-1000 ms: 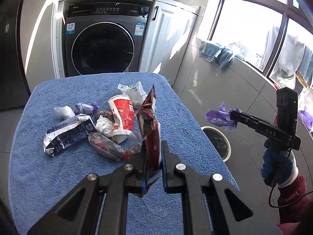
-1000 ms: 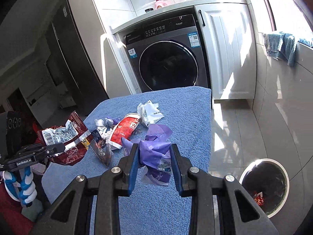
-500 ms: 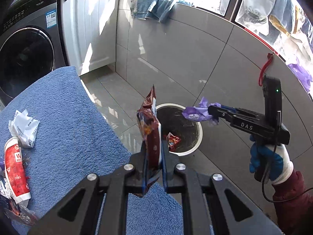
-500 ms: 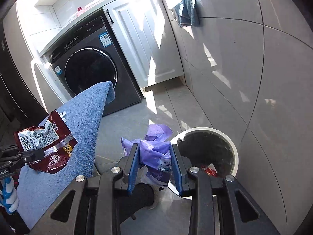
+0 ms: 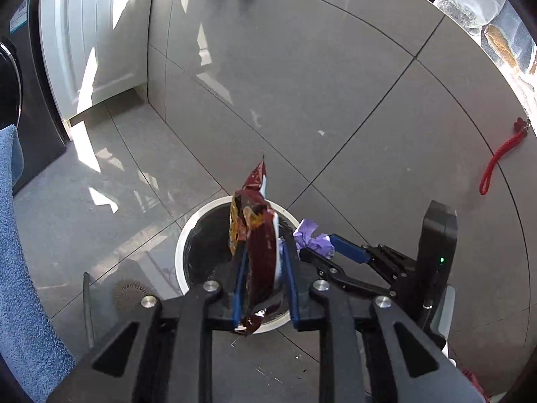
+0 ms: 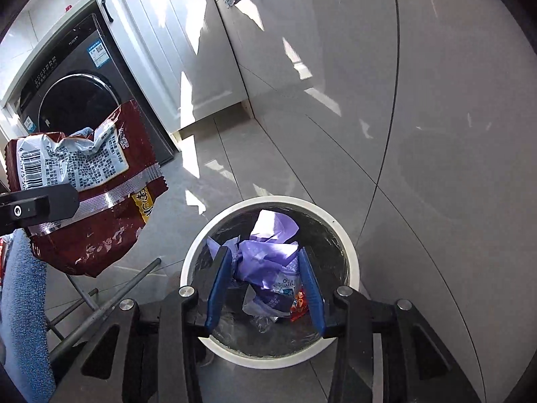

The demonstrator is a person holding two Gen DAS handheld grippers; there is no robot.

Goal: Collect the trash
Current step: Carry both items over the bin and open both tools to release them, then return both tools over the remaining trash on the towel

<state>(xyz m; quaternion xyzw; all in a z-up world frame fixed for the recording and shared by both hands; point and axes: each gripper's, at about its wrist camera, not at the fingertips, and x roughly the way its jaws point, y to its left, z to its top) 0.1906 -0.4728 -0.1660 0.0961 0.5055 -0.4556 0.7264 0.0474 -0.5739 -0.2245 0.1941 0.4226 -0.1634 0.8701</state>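
Observation:
A round white-rimmed trash bin (image 5: 183,235) with a dark liner stands on the floor; it also shows in the right wrist view (image 6: 349,245). My left gripper (image 5: 263,252) is above the bin; its jaws have parted, with a dark red snack bag (image 5: 260,245) standing loosely between them. The bag shows beside the bin in the right wrist view (image 6: 97,208). My right gripper (image 6: 265,262) hangs over the bin mouth, jaws apart. A crumpled purple plastic bag (image 6: 268,255) sits between them, touching the left finger only. From the left wrist view the purple bag (image 5: 313,238) is at the right gripper's tips.
A blue towel-covered table edge (image 5: 20,268) is at the left, with metal legs (image 6: 110,305) below. A dark washing machine (image 6: 70,87) and white cabinet (image 6: 181,43) stand behind. A red wrapper (image 6: 298,302) lies in the bin. A red cord (image 5: 500,158) hangs on the tiled wall.
Both grippers moved from the table side to directly above the bin. Both jaws have widened, so the red bag and the purple bag now sit loosely between the fingers.

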